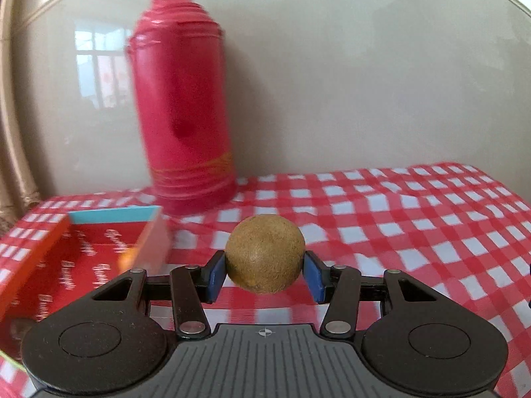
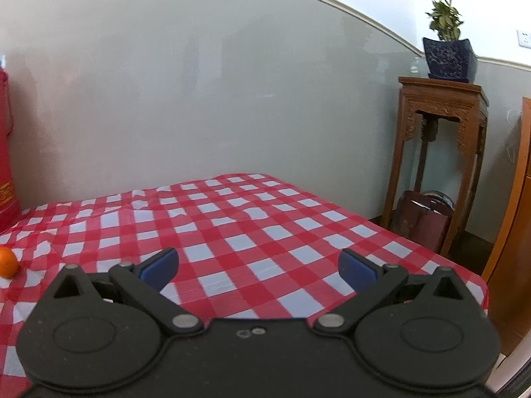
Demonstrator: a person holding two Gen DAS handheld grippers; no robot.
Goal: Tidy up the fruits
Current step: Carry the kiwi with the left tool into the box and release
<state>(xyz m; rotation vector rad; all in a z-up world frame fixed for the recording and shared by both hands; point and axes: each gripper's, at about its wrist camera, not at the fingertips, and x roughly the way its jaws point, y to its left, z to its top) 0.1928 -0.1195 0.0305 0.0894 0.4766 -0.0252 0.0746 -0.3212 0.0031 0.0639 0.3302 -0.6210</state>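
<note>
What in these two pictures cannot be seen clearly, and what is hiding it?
- Left wrist view: the box is motion-blurred and cut by the left edge; its print is unreadable.
- Same view: an orange thing in the box is half hidden by its wall.
- Same view: the left gripper body hides the kiwi underside.
- Right wrist view: the thermos is cut by the left edge.

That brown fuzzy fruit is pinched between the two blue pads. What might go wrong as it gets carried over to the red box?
Three risks, as guesses. The kiwi is round and the left gripper holds it only by its sides, so it may slip and roll over the tablecloth. The box has a raised wall that the fruit may clip. The tall red flask stands close behind the box and might be knocked.
</note>
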